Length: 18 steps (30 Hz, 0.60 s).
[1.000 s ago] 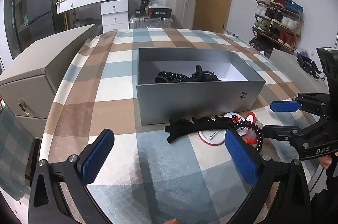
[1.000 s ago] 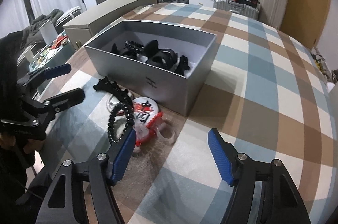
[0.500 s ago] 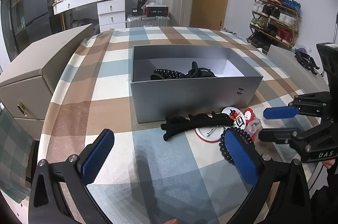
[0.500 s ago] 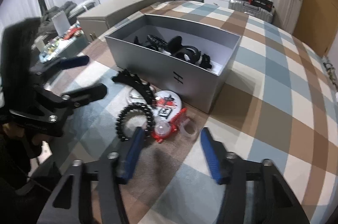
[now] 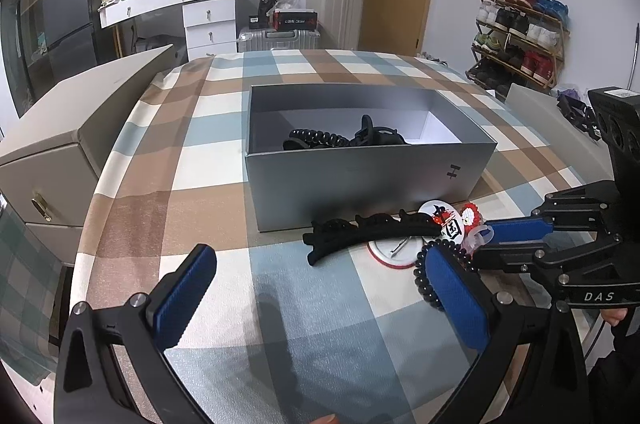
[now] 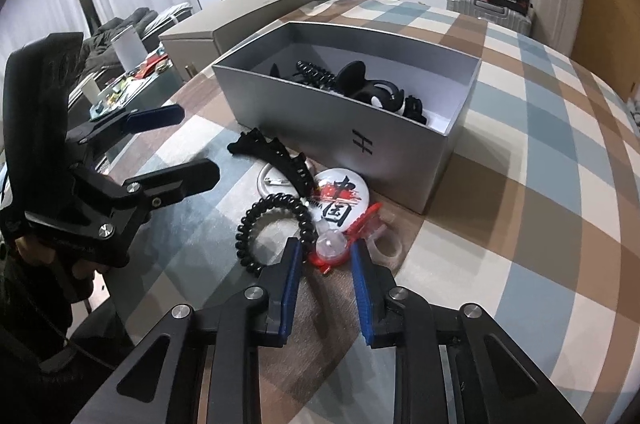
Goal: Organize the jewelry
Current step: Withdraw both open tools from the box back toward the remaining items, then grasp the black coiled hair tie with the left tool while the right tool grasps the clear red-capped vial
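Working across the right wrist view from its left edge, your left gripper (image 6: 176,144) is hanging with its jaws spread wide and nothing between them, low over the checked tablecloth (image 6: 540,152); in the lower middle your right gripper (image 6: 325,250) is the one doing the work, its jaws having just been closing from a wide spread down to a narrow gap around the red and clear brooch (image 6: 334,246), which was lying clear ahead of them a second ago and is now sitting between the blue pads; whether the pads are already pressing on it I cannot tell, so treat the pick as being made, not finished, with the carry to the grey box (image 6: 400,160) in the upper middle not yet begun. Counting the loose pieces in front of that box, you are looking at five: one black claw clip (image 6: 276,156), one white disc (image 6: 272,178) under it, one round printed badge (image 6: 340,198), one black spiral hair tie (image 6: 272,230) just left of the right gripper, and the brooch, beside a clear ring (image 6: 386,244) at its right. Inside the box several black pieces are already lying in a tangle, too overlapped to count
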Each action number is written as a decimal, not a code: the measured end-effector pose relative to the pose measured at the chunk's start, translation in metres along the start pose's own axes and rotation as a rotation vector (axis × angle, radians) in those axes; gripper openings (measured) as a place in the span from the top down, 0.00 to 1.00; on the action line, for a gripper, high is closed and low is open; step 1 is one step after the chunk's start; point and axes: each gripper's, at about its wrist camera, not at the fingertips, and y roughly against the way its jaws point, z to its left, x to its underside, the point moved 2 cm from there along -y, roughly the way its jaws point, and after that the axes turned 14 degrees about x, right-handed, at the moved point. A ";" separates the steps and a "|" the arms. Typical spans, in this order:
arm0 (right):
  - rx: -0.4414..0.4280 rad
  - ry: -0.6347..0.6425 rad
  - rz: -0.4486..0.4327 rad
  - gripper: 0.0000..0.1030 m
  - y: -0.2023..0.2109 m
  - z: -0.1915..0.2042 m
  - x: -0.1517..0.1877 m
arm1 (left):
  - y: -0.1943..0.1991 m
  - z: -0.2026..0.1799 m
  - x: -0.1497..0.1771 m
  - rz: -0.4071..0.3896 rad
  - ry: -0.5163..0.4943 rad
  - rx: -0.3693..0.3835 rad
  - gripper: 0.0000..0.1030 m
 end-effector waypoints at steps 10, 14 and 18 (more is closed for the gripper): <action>0.029 0.037 -0.023 0.86 0.002 0.007 -0.001 | -0.001 -0.002 0.001 0.006 -0.008 -0.002 0.01; 0.014 0.044 -0.050 0.87 0.011 0.006 -0.002 | -0.001 -0.002 0.001 0.009 -0.011 -0.003 0.01; -0.008 0.026 -0.071 0.87 0.019 0.001 -0.004 | -0.001 -0.002 0.000 0.017 -0.007 0.000 0.01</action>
